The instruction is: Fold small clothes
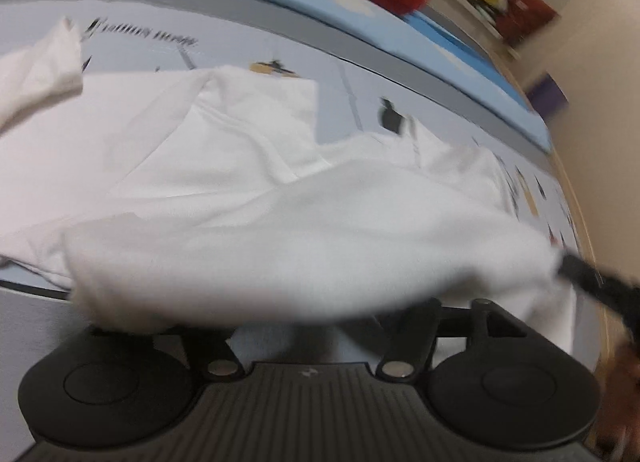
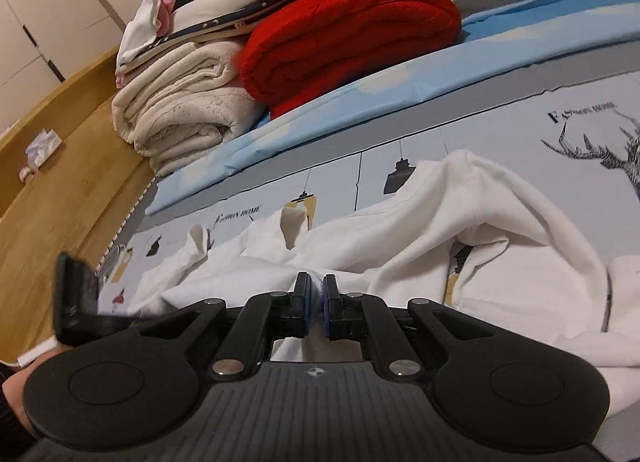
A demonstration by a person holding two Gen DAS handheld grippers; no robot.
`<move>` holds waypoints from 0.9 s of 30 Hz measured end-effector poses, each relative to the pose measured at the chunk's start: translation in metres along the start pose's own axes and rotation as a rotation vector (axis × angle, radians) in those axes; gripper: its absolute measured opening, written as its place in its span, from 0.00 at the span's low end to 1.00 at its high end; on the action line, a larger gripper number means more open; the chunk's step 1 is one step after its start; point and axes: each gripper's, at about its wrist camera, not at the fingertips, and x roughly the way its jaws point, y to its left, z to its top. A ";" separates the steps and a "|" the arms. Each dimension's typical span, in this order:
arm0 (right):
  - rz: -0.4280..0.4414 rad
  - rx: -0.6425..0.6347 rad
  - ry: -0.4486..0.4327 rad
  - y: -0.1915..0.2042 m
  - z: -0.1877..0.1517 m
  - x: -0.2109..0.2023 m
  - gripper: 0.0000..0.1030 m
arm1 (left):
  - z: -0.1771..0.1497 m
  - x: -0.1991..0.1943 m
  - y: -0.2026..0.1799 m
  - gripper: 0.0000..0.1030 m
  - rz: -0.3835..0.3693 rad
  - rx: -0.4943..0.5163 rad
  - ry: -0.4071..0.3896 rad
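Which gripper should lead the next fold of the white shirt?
Right, probably. The right gripper is already shut on the white shirt; the left gripper's fingertips are hidden under the cloth, showing no grip.

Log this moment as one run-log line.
right gripper: shut on white garment | left gripper: fingers hidden by cloth | printed bed sheet: garment unfolded

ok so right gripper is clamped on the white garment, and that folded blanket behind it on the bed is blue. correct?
Not quite: the folded blanket is red, not blue; the blue is the sheet beneath it. The right wrist view shows this. The rest holds: the right gripper is clamped on the white garment.
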 end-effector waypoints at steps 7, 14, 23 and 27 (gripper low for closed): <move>-0.040 0.006 -0.002 -0.008 -0.001 -0.010 0.06 | -0.001 0.033 -0.015 0.68 0.106 -0.032 -0.092; -0.088 -0.050 0.020 0.005 0.001 -0.009 0.10 | -0.006 0.000 -0.040 0.06 0.179 0.113 -0.095; -0.135 0.006 -0.047 0.001 0.009 -0.049 0.24 | -0.055 -0.210 -0.023 0.05 0.117 0.341 -0.079; -0.194 0.036 -0.021 -0.013 -0.003 -0.059 0.30 | -0.092 -0.253 0.034 0.06 0.198 0.320 -0.046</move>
